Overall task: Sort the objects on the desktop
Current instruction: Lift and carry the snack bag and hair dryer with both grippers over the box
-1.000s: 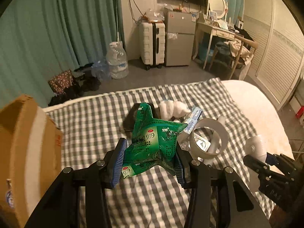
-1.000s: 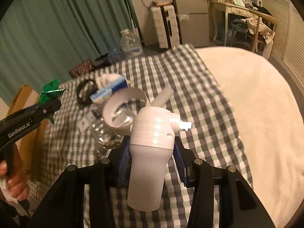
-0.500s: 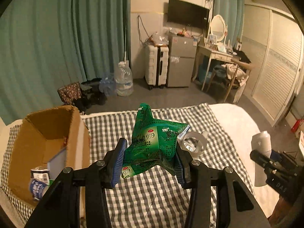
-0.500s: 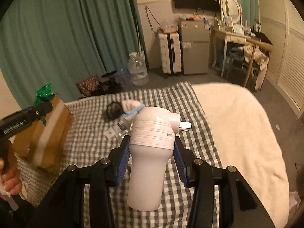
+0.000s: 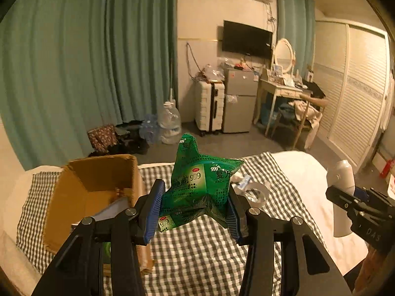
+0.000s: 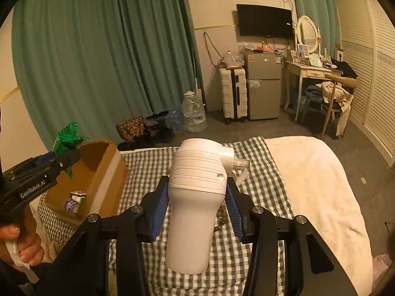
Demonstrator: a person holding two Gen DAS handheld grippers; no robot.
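You've got a crumpled green packet (image 5: 201, 192) squeezed in your left gripper (image 5: 195, 208), both blue pads (image 5: 154, 208) pressing into its sides, so it's held up in the air above the checked blanket (image 5: 209, 251). The cardboard box (image 5: 96, 197) sits open just to the left of it on the bed, with a few bits already down in the bottom.

Your right gripper (image 6: 197, 204) is clamped on a white plastic bottle-shaped thing (image 6: 197, 197), wide ribbed top pointing away from you, narrower body hanging down between the pads. It's also off the bed, hovering over the blanket.

Further out on the blanket, past the packet, there's a roll of clear tape (image 5: 256, 193) and a small blue-and-white tube (image 5: 243, 181) lying close together.

From the right camera you can see your left hand (image 6: 21, 249) wrapped round the handle, packet poking up right by the box's near corner. Beyond the bed there's a white suitcase (image 6: 233, 96) next to a small grey fridge (image 6: 263, 83).
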